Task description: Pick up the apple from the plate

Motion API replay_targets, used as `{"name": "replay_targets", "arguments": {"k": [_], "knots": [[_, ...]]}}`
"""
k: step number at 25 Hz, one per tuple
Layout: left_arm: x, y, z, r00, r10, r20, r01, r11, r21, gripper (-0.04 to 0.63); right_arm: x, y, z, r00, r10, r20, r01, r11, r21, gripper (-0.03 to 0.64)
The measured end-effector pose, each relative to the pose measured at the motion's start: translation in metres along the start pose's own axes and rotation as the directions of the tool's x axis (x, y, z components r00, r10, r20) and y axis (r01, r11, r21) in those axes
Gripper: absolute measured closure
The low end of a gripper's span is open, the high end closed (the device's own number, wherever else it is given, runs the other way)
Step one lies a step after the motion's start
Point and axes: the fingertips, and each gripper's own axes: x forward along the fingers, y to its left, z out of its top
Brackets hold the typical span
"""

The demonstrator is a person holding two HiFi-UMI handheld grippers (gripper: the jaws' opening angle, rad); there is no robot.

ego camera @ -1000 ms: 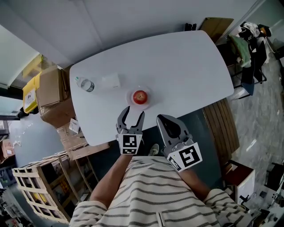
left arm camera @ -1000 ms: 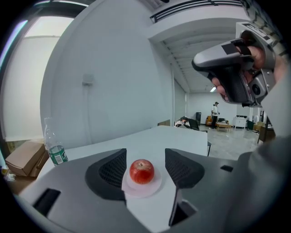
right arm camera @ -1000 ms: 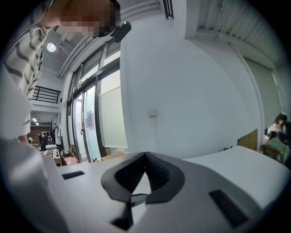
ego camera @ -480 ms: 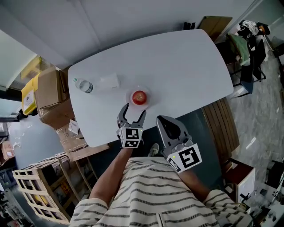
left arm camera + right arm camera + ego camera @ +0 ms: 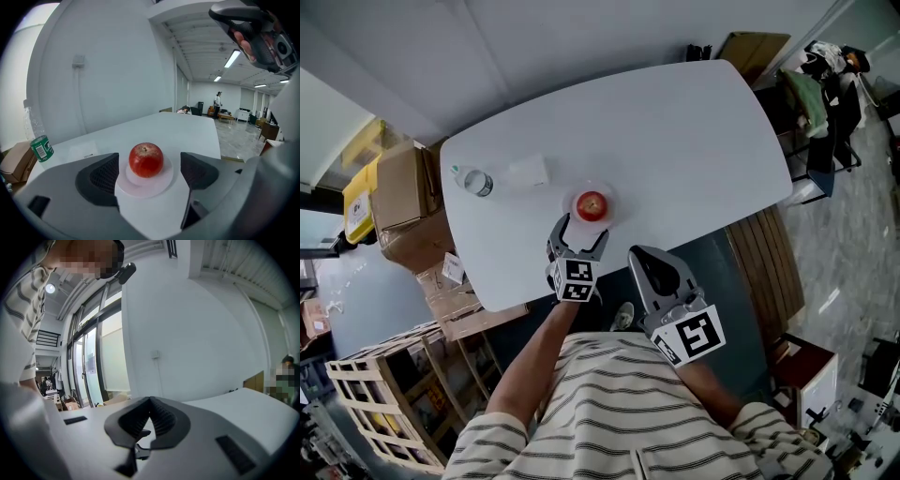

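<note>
The apple (image 5: 592,203) sits on its plate (image 5: 610,213) at frame centre, so the left gripper (image 5: 581,232) just below lines up, jaws opening and empty, to straddle it; the right gripper (image 5: 649,258) idles closed.

Red apple (image 5: 146,160); white plate (image 5: 144,188); white table (image 5: 675,131); striped shirt (image 5: 619,412); bottle label (image 5: 42,147) probably green.

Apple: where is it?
Head view: apple on the plate near the table's front edge, just ahead of the left hand-held gripper, its jaws opening, nothing between them.
</note>
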Motion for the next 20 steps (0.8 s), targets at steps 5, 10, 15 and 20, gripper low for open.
{"name": "replay_targets", "arguments": {"k": [5,10,15,20], "knots": [[0.014,0.003,-0.005,1.000,0.001,-0.028,-0.001,1.000,0.000,0.202,0.000,-0.005,-0.001,1.000,-0.010,-0.003,0.010,1.000,0.004,0.604],[0.027,0.005,-0.014,0.998,-0.017,-0.063,0.016,1.000,-0.018,0.193,0.001,-0.004,-0.001,1.000,-0.010,-0.006,0.010,1.000,0.003,0.604],[0.034,0.007,-0.019,0.996,-0.028,-0.081,0.028,1.000,-0.003,0.190,0.003,-0.005,-0.002,1.000,-0.011,-0.009,0.011,1.000,0.002,0.604],[0.042,0.007,-0.027,0.993,-0.038,-0.107,0.040,0.999,0.015,0.187,0.003,-0.006,-0.003,1.000,-0.013,-0.011,0.013,1.000,0.000,0.604]]}}
